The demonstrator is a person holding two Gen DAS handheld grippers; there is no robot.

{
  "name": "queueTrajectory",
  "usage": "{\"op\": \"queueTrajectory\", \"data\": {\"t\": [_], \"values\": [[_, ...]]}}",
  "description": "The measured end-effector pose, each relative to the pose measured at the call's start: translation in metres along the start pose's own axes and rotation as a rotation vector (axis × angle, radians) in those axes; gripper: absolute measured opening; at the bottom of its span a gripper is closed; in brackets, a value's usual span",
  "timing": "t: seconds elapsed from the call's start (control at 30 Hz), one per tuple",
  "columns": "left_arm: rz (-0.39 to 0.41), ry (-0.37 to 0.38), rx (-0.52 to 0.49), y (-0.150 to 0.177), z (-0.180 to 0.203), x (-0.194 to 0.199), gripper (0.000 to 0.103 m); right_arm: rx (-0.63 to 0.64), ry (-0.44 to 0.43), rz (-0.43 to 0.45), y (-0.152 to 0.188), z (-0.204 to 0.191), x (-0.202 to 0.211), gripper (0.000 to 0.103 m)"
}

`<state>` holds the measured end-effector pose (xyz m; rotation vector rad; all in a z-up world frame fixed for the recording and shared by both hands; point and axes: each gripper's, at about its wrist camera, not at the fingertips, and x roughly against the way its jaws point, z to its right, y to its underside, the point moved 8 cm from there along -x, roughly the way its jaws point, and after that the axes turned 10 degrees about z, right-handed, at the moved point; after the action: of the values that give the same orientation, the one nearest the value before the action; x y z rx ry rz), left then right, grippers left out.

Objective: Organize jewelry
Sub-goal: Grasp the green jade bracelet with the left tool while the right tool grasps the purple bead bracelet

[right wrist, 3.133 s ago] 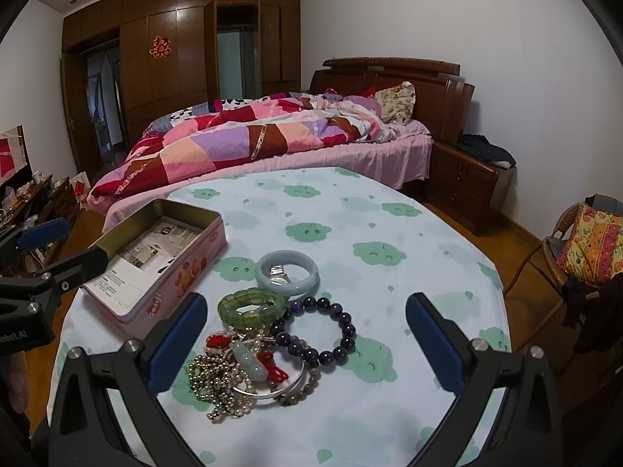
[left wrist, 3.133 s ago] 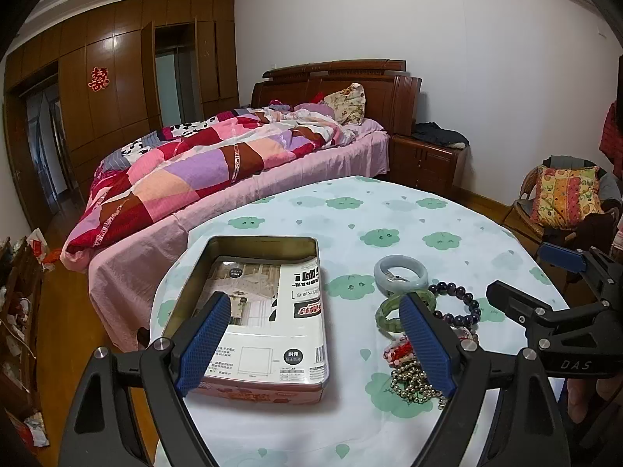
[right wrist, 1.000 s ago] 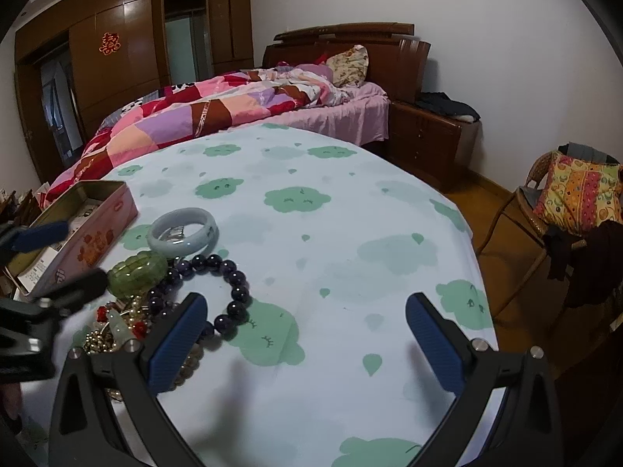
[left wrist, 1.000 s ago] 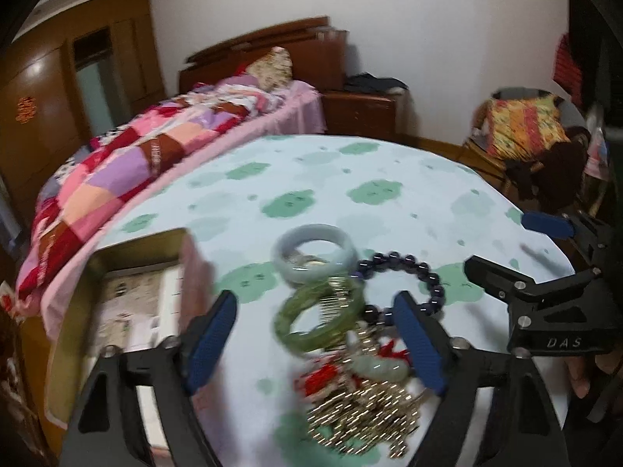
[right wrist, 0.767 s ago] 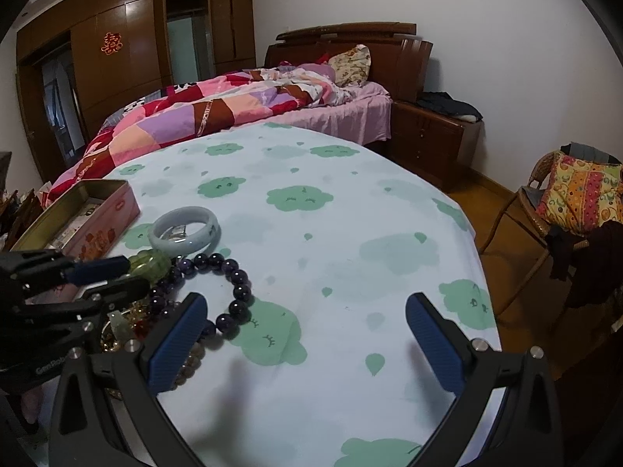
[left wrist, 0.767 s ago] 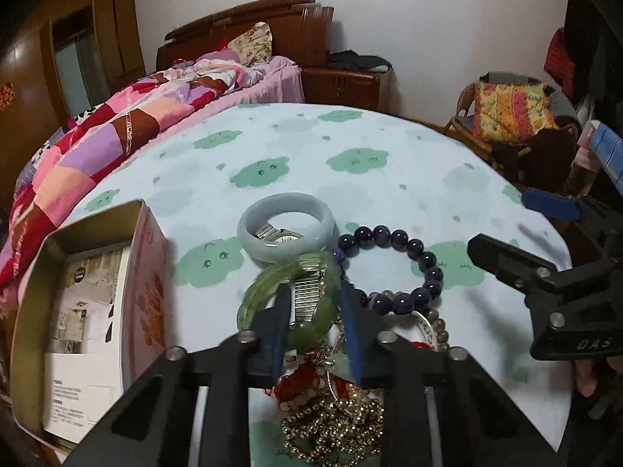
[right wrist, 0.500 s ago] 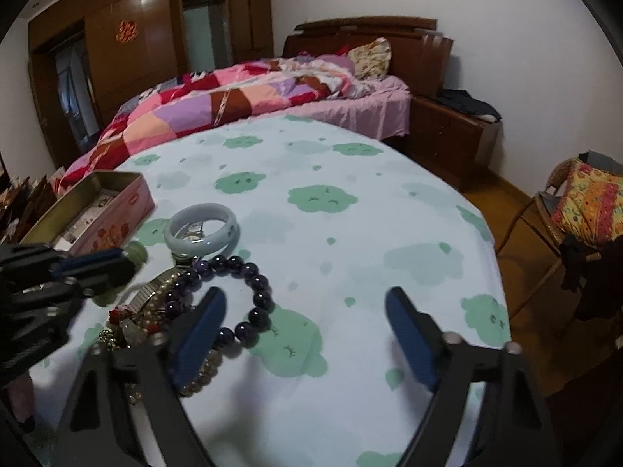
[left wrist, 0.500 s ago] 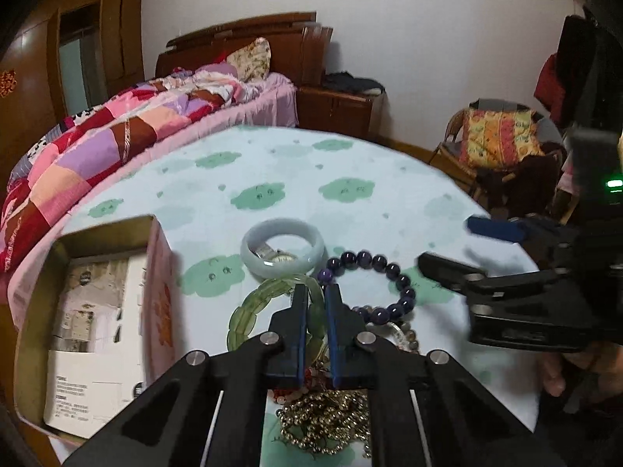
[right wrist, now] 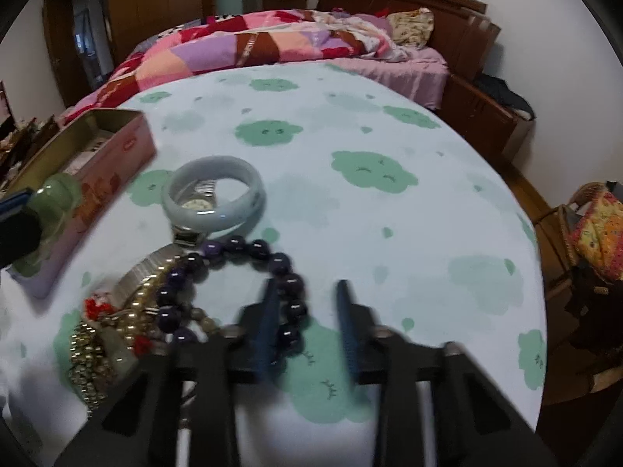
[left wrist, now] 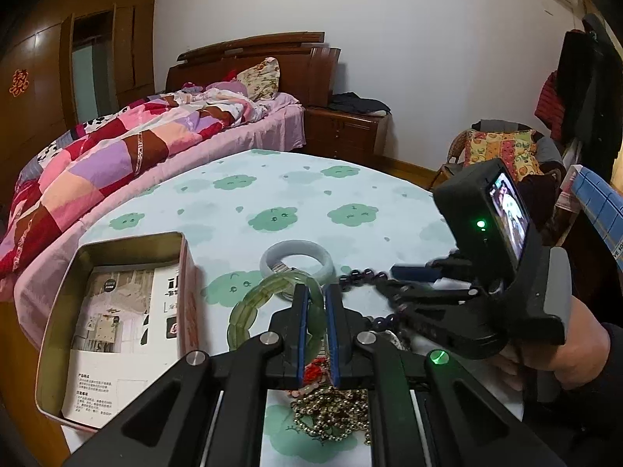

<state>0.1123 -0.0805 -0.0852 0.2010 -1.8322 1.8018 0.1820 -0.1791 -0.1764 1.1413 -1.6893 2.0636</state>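
While the green bracelet (left wrist: 268, 292) is pinched between the nearly closed jaws of the left gripper (left wrist: 314, 325), it is held tilted just right of the open tin box (left wrist: 117, 311), above the tablecloth (left wrist: 296, 194). Just right of the box the pale bangle (right wrist: 214, 194) is seen lying flat, with a metal watch band showing inside and under it. Further right of the box, the dark purple bead bracelet (right wrist: 249, 288) is straddled by the right gripper (right wrist: 305, 325), whose jaws are narrowed but still apart, one finger (right wrist: 266, 327) inside the loop. A tangled heap of chains (right wrist: 101, 342) lies nearest the viewer.
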Motion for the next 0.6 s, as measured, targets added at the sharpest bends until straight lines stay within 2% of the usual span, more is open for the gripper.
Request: {"op": "queueTrajectory", "data": {"t": [0.2,0.33,0.6], "values": [[0.026,-0.024,0.022,-0.007,-0.013,0.013,0.008,-0.035,-0.002,0.069,-0.006,0.002,0.024,0.015],[0.048,-0.042,0.025,-0.015,-0.021,0.022,0.008,-0.033,0.003,0.140,-0.019,-0.001,0.048,0.015],[0.072,-0.070,0.008,-0.024,-0.039,0.039,0.008,-0.009,-0.023,0.228,-0.046,-0.016,0.071,0.015]]}}
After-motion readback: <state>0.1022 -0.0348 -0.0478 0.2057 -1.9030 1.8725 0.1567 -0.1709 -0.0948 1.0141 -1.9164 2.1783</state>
